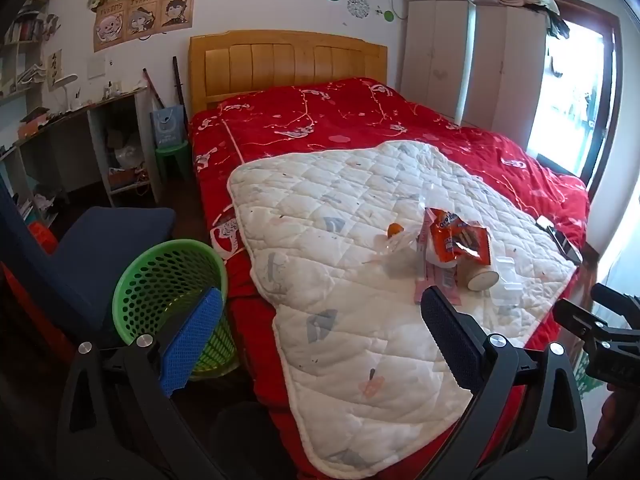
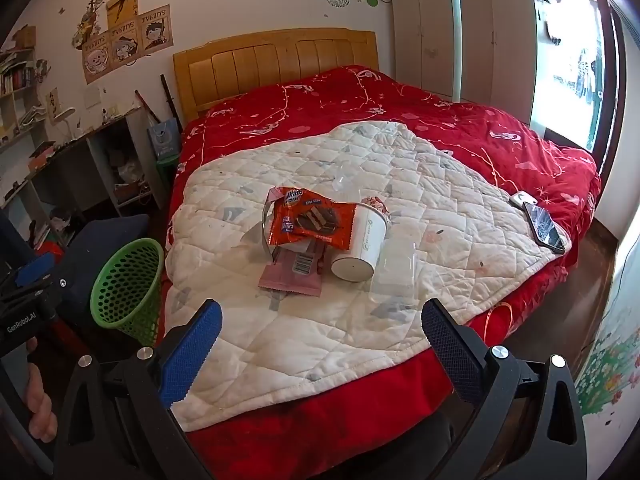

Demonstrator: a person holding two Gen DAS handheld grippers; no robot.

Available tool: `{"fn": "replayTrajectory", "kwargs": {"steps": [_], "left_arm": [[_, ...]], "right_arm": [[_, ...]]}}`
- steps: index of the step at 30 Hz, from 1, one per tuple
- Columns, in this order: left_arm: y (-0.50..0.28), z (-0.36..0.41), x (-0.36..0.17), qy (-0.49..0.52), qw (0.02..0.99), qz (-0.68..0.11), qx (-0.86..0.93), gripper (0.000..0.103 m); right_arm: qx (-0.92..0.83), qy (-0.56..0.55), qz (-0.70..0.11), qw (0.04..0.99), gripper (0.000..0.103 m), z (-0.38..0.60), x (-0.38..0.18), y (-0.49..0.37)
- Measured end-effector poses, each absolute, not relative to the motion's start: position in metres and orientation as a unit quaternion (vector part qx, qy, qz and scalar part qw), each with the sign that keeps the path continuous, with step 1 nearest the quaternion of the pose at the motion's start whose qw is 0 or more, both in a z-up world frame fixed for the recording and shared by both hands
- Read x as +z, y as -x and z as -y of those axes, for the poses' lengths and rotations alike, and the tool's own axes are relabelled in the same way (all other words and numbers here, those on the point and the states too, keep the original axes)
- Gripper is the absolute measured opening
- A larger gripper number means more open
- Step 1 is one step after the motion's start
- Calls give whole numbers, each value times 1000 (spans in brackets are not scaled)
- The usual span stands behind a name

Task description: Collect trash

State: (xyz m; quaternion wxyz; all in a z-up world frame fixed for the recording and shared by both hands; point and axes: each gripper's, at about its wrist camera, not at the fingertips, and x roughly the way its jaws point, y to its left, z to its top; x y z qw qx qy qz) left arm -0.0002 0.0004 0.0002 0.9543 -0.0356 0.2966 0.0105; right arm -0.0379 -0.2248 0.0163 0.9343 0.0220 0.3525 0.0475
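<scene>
A pile of trash lies on the white quilted pad [image 2: 280,332] on the bed: an orange snack wrapper [image 2: 310,222] [image 1: 460,238], a tipped white paper cup [image 2: 362,246] [image 1: 482,276], a pink wrapper [image 2: 292,276], a clear plastic box [image 2: 394,276] and crumpled clear plastic [image 1: 394,240]. A green mesh basket [image 1: 168,280] [image 2: 128,284] stands on the floor at the bed's left. My left gripper [image 1: 320,304] is open, held above the pad's near corner. My right gripper [image 2: 322,316] is open too, short of the pile, nothing between its fingers.
A phone [image 2: 546,226] and a small white item [image 2: 524,199] lie at the pad's right edge. A dark blue chair [image 1: 108,248] sits behind the basket, a cluttered desk [image 1: 72,120] at the left wall. A wardrobe [image 2: 460,36] and bright window are at the right.
</scene>
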Motion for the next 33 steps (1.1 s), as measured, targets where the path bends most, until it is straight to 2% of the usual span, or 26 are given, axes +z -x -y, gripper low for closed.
{"fn": "replayTrajectory", "kwargs": {"steps": [33], "left_arm": [[1,-4,-3,47,951,-305,11,98]], "right_arm": [[50,-25,-346,937,97,223,21,39]]}}
